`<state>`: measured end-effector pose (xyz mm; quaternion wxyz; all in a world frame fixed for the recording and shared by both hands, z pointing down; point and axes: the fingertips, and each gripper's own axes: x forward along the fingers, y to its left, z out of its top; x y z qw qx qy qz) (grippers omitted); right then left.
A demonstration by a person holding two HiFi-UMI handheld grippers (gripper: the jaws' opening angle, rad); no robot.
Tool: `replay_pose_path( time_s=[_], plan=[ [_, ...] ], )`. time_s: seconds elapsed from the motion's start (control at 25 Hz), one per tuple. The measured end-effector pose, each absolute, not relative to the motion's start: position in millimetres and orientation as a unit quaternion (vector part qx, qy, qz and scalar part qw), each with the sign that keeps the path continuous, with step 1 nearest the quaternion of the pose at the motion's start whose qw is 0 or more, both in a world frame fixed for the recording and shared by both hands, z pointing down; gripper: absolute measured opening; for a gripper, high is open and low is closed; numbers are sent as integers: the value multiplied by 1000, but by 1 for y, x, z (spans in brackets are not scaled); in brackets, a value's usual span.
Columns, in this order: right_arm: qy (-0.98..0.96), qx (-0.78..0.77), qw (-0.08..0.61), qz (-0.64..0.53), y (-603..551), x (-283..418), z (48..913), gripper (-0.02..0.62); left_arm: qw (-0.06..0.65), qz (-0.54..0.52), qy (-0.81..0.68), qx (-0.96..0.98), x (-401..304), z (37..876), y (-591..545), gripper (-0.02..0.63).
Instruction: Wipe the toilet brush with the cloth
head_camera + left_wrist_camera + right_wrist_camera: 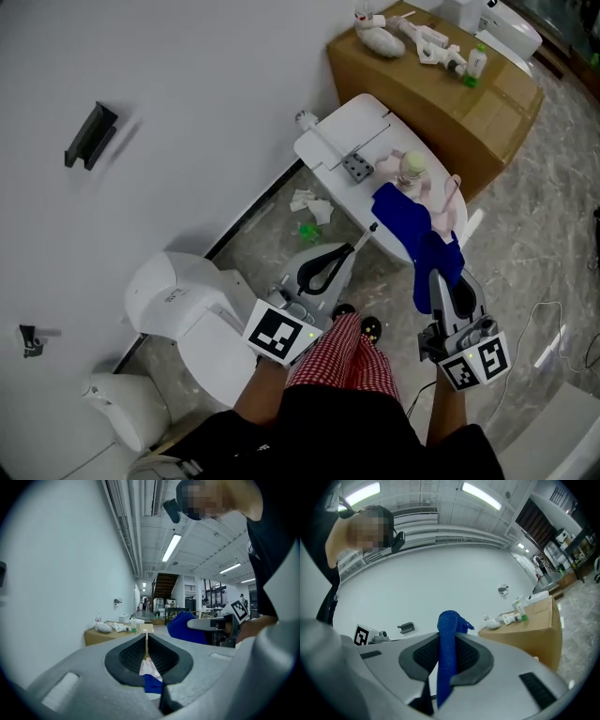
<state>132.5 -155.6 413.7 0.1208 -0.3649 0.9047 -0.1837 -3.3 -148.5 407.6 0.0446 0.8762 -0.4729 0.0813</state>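
My left gripper (345, 253) (147, 656) is shut on the thin tan handle of the toilet brush (364, 236) (146, 641). The handle runs up and away toward the white table, and its far end meets the lower edge of the blue cloth (408, 220) (185, 627) (449, 625). That cloth hangs bunched from my right gripper (437, 279) (449, 654), which is shut on it just to the right of the brush. In the left gripper view the right gripper (211, 624) shows level with the brush, cloth draped ahead of it. The brush's head is hidden.
A white table (352, 127) ahead carries a grey block (357, 167) and a pink toy (412, 173). Behind it stands a cardboard box (487, 122) with bottles on top. White toilet-like fixtures (178, 300) sit at the left by the wall. Crumpled tissue (309, 202) lies on the floor.
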Motion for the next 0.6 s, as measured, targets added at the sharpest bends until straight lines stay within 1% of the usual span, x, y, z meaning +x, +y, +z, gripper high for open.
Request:
replay_pose_path(
  time_s=[0.28,0.44,0.6],
  plan=[
    [901,-377,113,-185,-174,124,440,63,71,90,-448,887,2,449,-170,8],
    [896,-389,110,-187,-186,123,459,63,67,113,-437,890,5,473,-184,8],
    [892,-395,102,-193,-191,120,477,63,75,111,-437,889,5,490,-192,8]
  ],
)
